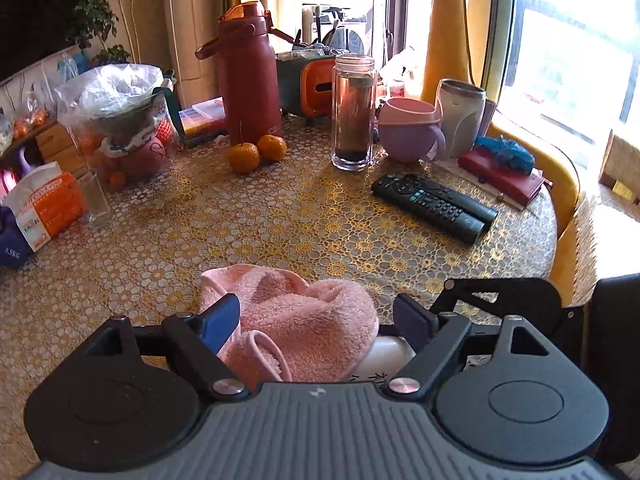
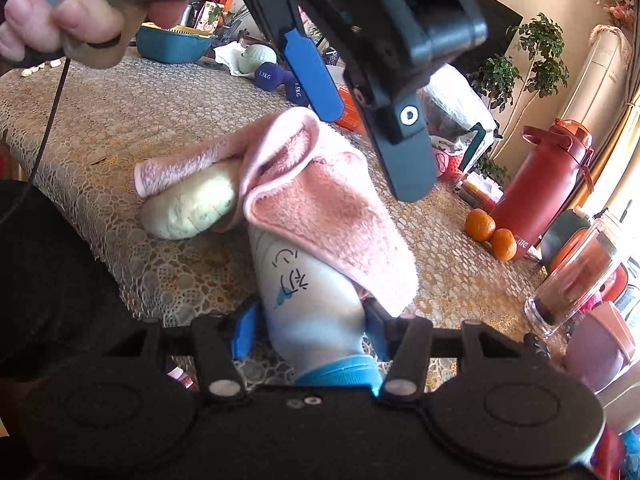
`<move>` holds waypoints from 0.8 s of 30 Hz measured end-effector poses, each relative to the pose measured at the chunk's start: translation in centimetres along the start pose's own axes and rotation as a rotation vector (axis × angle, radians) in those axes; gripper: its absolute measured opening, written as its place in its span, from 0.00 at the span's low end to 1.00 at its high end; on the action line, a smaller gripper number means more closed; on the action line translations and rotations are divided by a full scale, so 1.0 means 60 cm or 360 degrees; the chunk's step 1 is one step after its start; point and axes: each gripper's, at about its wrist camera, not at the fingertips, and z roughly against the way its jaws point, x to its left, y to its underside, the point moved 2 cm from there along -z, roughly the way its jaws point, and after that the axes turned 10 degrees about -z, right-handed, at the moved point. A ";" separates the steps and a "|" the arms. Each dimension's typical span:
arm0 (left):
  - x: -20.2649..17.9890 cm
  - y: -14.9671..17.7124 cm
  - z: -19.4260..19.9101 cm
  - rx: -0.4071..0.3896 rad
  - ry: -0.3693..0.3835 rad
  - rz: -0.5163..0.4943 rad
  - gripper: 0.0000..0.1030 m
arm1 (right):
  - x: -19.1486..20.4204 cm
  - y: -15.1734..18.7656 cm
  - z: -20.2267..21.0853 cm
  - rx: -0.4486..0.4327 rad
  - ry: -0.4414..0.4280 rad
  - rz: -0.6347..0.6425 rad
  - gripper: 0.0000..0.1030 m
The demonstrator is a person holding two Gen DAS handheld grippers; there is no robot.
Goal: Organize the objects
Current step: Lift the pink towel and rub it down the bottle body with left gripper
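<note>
A pink towel lies crumpled on the lace-covered table, draped over a white bottle with a blue cap and a small drawing. My left gripper is open, its blue fingers straddling the towel just above it; it also shows from the right wrist view hovering over the towel. My right gripper is shut on the white bottle near its cap end. A pale rounded object lies partly under the towel's left edge.
On the table stand a red thermos, two oranges, a glass jar, a purple cup, a grey tumbler, two remotes, a bagged bowl and a tissue pack. Blue dumbbells lie far back.
</note>
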 end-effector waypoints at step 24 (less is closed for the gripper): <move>0.054 0.028 0.000 0.0050 0.0024 0.0160 0.13 | -0.004 0.004 0.001 0.0011 -0.0013 -0.0046 0.53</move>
